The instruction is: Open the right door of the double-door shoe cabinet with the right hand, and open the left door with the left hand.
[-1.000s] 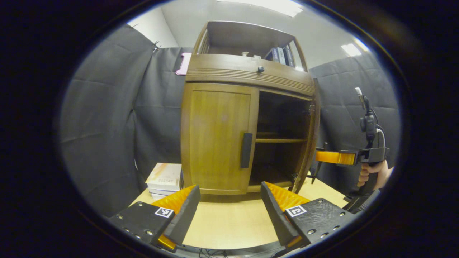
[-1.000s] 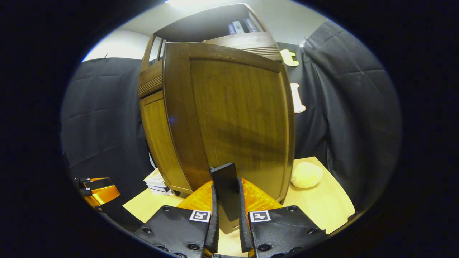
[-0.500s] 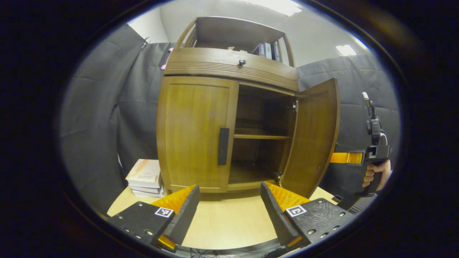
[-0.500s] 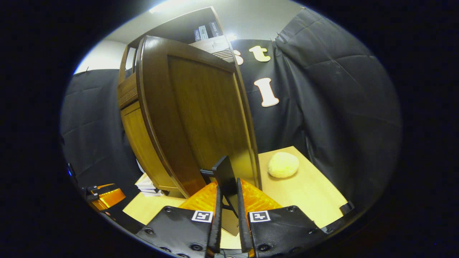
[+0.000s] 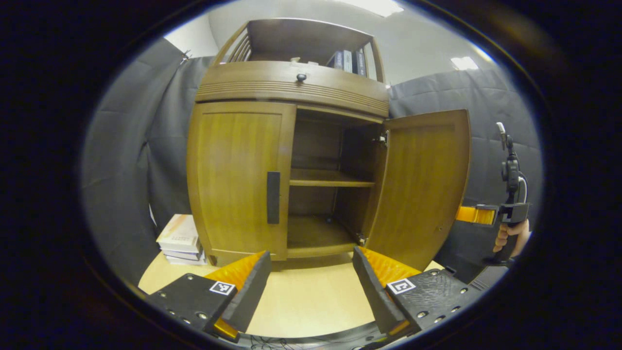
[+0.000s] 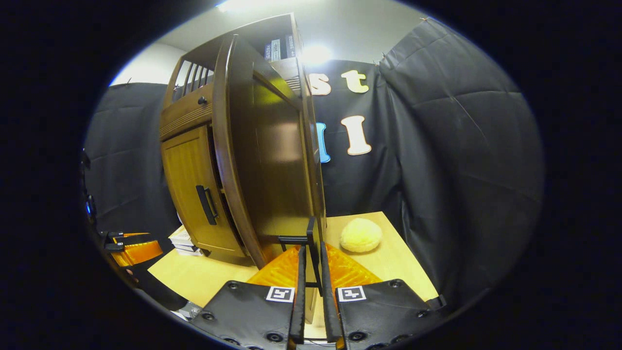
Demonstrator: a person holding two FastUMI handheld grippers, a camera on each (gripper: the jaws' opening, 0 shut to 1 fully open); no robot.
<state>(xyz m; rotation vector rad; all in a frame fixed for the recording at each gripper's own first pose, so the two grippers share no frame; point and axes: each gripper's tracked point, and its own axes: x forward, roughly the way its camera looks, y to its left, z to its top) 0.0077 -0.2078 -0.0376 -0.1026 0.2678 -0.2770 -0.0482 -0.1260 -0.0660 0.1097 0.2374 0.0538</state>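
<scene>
Wood-brown and swung wide, the right door (image 5: pixel 422 187) of the shoe cabinet (image 5: pixel 291 92) now stands well past square to the cabinet front, at about three o'clock in the left gripper view. A second ago it was nearly edge-on to that camera, and half a second ago only partly out, so you have carried it through most of its arc. Behind it the shelf (image 5: pixel 330 183) and the bare lower floor of the cabinet are open to view.

Your right gripper (image 6: pixel 311 272) is clamped on the right door's handle (image 6: pixel 311 238), both fingers pressed on the thin dark bar at six o'clock in the right gripper view. In the left gripper view the same gripper sits behind the door's edge, with your hand (image 5: pixel 510 236) on its grip at four o'clock.

Your left gripper (image 5: pixel 311 284) hangs with its fingers wide apart and nothing between them, low over the table (image 5: pixel 306 301). The left door (image 5: pixel 238 180) is shut, at ten o'clock in that view, its dark upright handle (image 5: pixel 273 197) on the inner edge, well apart from your fingers. That view has drifted so this door sits further left than it did a second ago.

I judge the first half nearly done; you can let go on the right. Next comes the reach to the left handle, closing across the bar before you pull.
</scene>
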